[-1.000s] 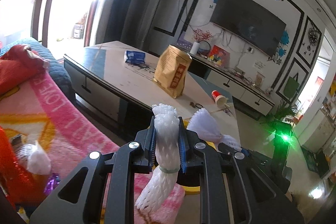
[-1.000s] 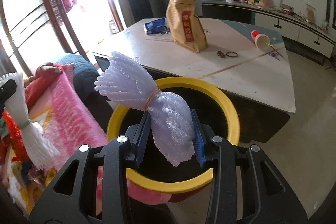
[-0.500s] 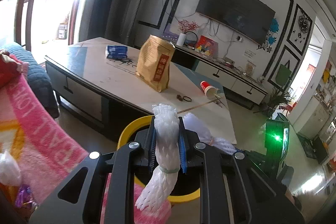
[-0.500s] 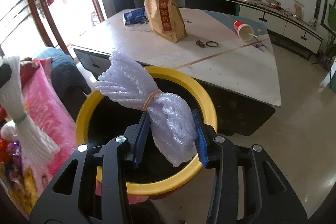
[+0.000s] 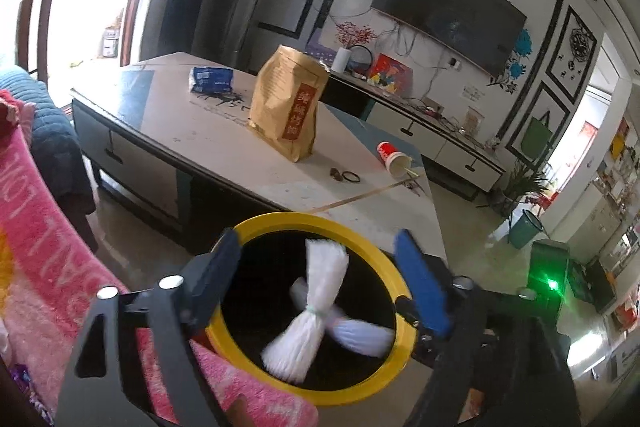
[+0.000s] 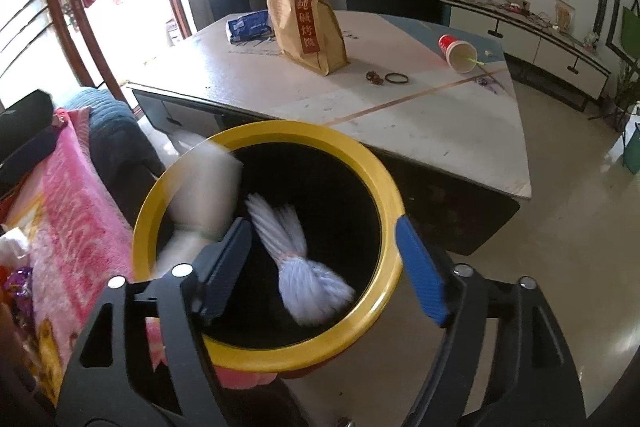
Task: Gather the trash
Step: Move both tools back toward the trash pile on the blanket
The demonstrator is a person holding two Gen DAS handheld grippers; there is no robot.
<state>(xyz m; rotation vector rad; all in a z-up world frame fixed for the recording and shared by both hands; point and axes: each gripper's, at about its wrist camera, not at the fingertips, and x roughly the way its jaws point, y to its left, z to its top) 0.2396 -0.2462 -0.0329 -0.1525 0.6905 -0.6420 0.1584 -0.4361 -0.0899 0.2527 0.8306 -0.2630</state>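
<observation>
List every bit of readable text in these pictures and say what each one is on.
"纯碱烤馍": red vertical label on the brown paper bag standing on the table.
"LOVE", partly cut off: white letters on the pink blanket, seen in the left wrist view.
Blue packet: print too small to read.
Red paper cup: markings too blurred to read.
Paper on the wall by the television: unreadable.

Two white foam nets, each cinched at the middle by a band, are lying blurred inside the black mouth of the yellow-rimmed bin [image 5: 362, 227]. One net [image 5: 308, 311] is standing nearly upright, crossing the other net [image 5: 356, 333], which is lying slantwise beneath it.
</observation>
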